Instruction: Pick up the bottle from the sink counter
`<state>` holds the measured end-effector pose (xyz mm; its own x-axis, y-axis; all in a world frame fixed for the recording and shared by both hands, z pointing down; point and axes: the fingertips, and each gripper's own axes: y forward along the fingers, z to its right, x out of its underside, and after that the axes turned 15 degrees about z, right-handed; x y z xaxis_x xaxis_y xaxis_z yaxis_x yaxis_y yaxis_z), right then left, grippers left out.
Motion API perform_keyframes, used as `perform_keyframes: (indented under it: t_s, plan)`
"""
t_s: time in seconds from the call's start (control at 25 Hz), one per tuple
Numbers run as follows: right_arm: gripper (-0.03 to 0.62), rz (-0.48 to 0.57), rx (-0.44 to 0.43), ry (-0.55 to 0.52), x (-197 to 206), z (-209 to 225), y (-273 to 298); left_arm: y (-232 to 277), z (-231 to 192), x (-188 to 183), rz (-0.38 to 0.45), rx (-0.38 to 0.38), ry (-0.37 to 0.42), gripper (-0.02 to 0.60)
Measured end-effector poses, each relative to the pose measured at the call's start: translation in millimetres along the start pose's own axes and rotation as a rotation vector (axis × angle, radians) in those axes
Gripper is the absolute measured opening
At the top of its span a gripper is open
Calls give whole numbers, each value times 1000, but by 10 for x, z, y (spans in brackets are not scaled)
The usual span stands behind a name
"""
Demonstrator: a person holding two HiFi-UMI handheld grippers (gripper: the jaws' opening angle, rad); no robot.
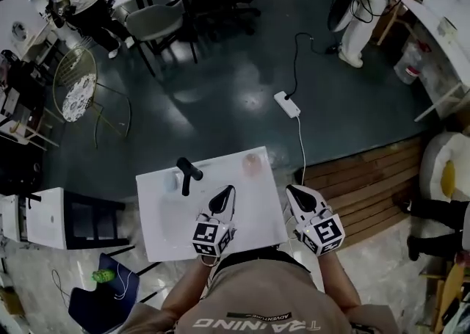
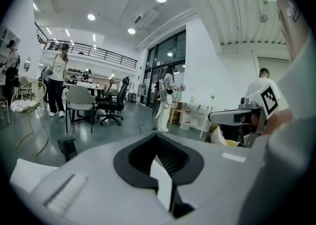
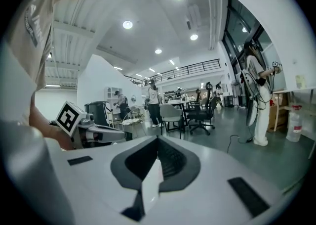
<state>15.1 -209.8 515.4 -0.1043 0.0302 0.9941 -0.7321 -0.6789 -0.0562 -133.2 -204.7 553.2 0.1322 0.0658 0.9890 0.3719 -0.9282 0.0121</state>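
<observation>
**A:** You're holding both grippers low in front of you. The bottle [image 1: 252, 164] is standing near the far right corner of the worktop [image 1: 258, 216]. It looks pale pink, see-through and, as far as I can judge, upright.

**B:** You're carrying both grippers with the jaws pressed together and nothing between them. The left gripper [image 1: 223, 193] is hovering over the worktop just right of the basin [image 1: 175, 211]. The right gripper [image 1: 292, 192] is hanging just off the worktop's right edge.

**A:** So I'm suggesting you open before reaching. The left gripper is pointing nearly at the bottle, so I'm favouring that one.

**B:** Agreed, though the right one is sitting about as near, from the side. Whichever you're choosing, you're wanting the jaws spread wider than the bottle before the tips are arriving. Otherwise you're risking nudging it off the far edge.

**A:** You're aiming at the middle of the body, not the top, and coming in level so both pads are meeting it together. It looks light, so you're closing gently.

**B:** The faucet [image 1: 188, 171] is standing to the left, well apart from the bottle, so it isn't getting in your way. Neither gripper view is showing the bottle now, so you're steering by the head view until it's appearing between the jaws.
</observation>
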Motion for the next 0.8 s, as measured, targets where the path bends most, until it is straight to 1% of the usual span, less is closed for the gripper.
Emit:
perform_keyframes:
  t_s: [0.16,0.28,0.4,0.52,0.68,0.72,0.76,0.8]
  plan:
    - [11,-19,31,-9,25,-36,59,121,-30,64,17,14,-1,9]
    - [11,-26,56,-15,52,-9,93,240,-75,226,-4,34,-5,9]
    - [11,-35,73,-8,105,63,118,423,-111,359,-17,50,15,9]
    - [11,-65,66,9,263,126,126,594,-143,537,-30,62,28,9]
    - [11,-100,23,33,495,216,168,795,-134,699,-26,86,45,13]
    - [11,-110,16,41,545,238,178,843,-133,754,-32,88,48,44]
    - [11,-121,9,46,598,263,186,892,-140,821,-40,83,49,114]
    - [11,-130,1,51,646,287,197,942,-158,895,-47,72,51,170]
